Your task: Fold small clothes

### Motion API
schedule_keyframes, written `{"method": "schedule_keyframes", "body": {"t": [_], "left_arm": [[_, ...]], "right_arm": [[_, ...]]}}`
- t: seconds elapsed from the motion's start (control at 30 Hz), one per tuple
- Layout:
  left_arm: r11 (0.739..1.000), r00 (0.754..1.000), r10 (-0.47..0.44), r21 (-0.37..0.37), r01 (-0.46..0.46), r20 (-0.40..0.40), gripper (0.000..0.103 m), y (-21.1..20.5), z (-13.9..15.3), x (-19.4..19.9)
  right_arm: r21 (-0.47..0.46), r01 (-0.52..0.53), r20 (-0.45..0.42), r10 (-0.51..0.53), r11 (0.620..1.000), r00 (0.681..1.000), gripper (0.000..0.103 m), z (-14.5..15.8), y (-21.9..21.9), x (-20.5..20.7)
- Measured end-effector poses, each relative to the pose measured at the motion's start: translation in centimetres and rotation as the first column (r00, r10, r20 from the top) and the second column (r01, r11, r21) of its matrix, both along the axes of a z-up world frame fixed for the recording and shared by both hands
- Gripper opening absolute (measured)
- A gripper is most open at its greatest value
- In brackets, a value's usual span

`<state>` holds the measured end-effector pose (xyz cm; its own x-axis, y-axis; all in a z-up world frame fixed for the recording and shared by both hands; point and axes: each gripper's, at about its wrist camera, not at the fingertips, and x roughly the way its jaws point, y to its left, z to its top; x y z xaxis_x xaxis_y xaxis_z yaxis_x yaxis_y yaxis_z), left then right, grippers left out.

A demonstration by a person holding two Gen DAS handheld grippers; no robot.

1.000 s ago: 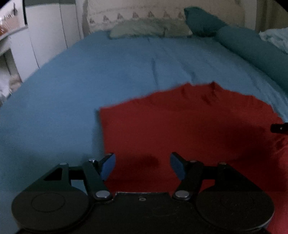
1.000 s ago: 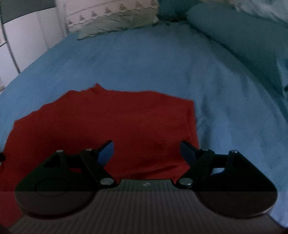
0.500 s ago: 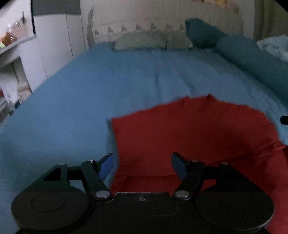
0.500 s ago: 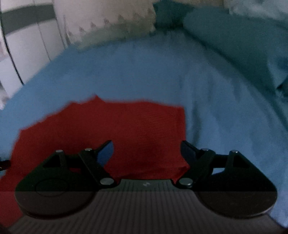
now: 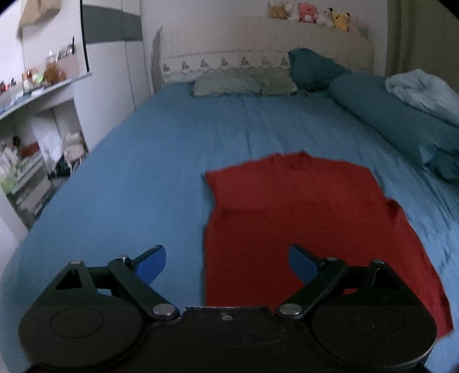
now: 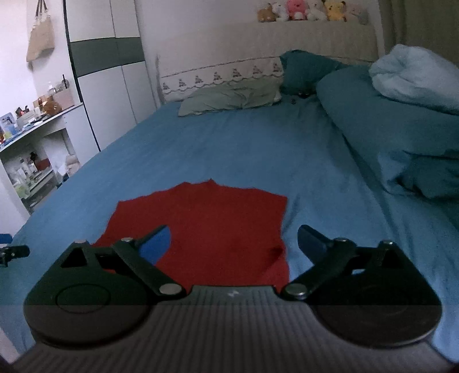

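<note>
A red garment [image 5: 301, 215] lies flat on the blue bed sheet [image 5: 143, 178], folded in part, its near edge hidden under the tool body. My left gripper [image 5: 226, 252] hovers above the garment's left edge; its jaws are opening and hold nothing. In the right wrist view the same red garment [image 6: 206, 223] lies ahead and below. My right gripper [image 6: 233, 232] hangs over its right side, jaws opening wide with nothing between them. A tip of the left gripper [image 6: 11, 252] shows at that view's left edge.
Pillows [image 5: 243, 83] and a teal bolster [image 5: 387, 120] lie toward the headboard, with a pale blue blanket [image 6: 416, 77] on the right. A white wardrobe [image 6: 109, 86] and a cluttered shelf [image 5: 34, 91] stand left of the bed. Plush toys [image 6: 304, 13] line the headboard.
Both grippers rose and drew back from the red garment, which now looks smaller and farther off. Both pairs of jaws spread wider. The garment stayed on the bed.
</note>
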<state>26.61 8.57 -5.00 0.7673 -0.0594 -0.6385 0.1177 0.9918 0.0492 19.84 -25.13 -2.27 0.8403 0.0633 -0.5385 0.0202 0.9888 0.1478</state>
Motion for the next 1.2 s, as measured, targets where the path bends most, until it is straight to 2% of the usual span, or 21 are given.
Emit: {"method": "schedule_keyframes", "body": {"t": [0.07, 0.17, 0.23, 0.3, 0.43, 0.53, 0.73, 0.77, 0.87, 0.93, 1.0, 1.1, 1.2], "left_arm": [[1.0, 0.999, 0.004, -0.008, -0.004, -0.032, 0.095, 0.6, -1.6, -1.9], [0.999, 0.997, 0.015, -0.027, -0.017, -0.071, 0.091, 1.6, -4.6, -4.0], [0.999, 0.996, 0.027, -0.038, -0.031, -0.088, 0.085, 2.2, -6.7, -5.1], [0.997, 0.991, 0.042, -0.063, -0.05, -0.125, 0.07, 2.7, -8.9, -5.7], [0.994, 0.984, 0.048, -0.085, -0.064, -0.169, 0.061, 3.1, -12.2, -6.0], [0.996, 0.983, 0.037, -0.074, -0.051, -0.182, 0.057, 3.2, -13.4, -6.4], [0.998, 0.983, 0.011, -0.051, -0.021, -0.184, 0.054, 3.1, -14.2, -6.6], [0.999, 0.982, 0.007, -0.043, -0.015, -0.189, 0.05, 2.9, -14.2, -6.5], [1.0, 0.977, -0.015, -0.024, 0.01, -0.214, 0.039, 2.3, -14.2, -6.1], [0.999, 0.974, -0.028, -0.02, 0.024, -0.226, 0.031, 2.0, -14.2, -5.8], [0.999, 0.971, -0.041, -0.016, 0.039, -0.235, 0.021, 1.7, -14.2, -5.7], [0.999, 0.967, -0.053, -0.018, 0.05, -0.249, 0.008, 1.6, -14.0, -5.4], [0.999, 0.962, -0.052, -0.005, 0.052, -0.266, 0.006, 1.4, -13.6, -5.1]], "right_arm": [[-0.013, 0.002, -0.026, -0.002, 1.0, 1.0, 0.103, -0.8, 0.3, -2.2], [-0.031, 0.004, -0.072, -0.006, 1.0, 0.997, 0.103, -3.8, 0.8, -4.6], [-0.023, 0.015, -0.103, -0.017, 1.0, 0.995, 0.103, -6.3, 1.0, -6.3], [-0.027, 0.033, -0.133, -0.037, 0.999, 0.99, 0.103, -8.6, 1.4, -7.7], [-0.062, 0.061, -0.197, -0.072, 0.996, 0.978, 0.103, -12.9, 2.4, -9.5], [-0.069, 0.084, -0.242, -0.098, 0.994, 0.965, 0.092, -15.0, 2.8, -10.1], [-0.101, 0.124, -0.326, -0.15, 0.987, 0.933, 0.082, -17.9, 3.1, -11.2], [-0.099, 0.129, -0.337, -0.155, 0.987, 0.929, 0.077, -18.2, 3.2, -11.4], [-0.102, 0.144, -0.34, -0.17, 0.984, 0.925, 0.072, -18.4, 3.5, -11.4], [-0.096, 0.133, -0.346, -0.158, 0.986, 0.925, 0.061, -18.5, 3.7, -11.1], [-0.086, 0.117, -0.352, -0.14, 0.989, 0.925, 0.043, -18.5, 4.0, -10.8], [-0.081, 0.12, -0.36, -0.141, 0.989, 0.922, 0.03, -18.4, 4.0, -10.4], [-0.048, 0.144, -0.377, -0.151, 0.988, 0.914, 0.022, -18.0, 3.4, -10.0]]}}
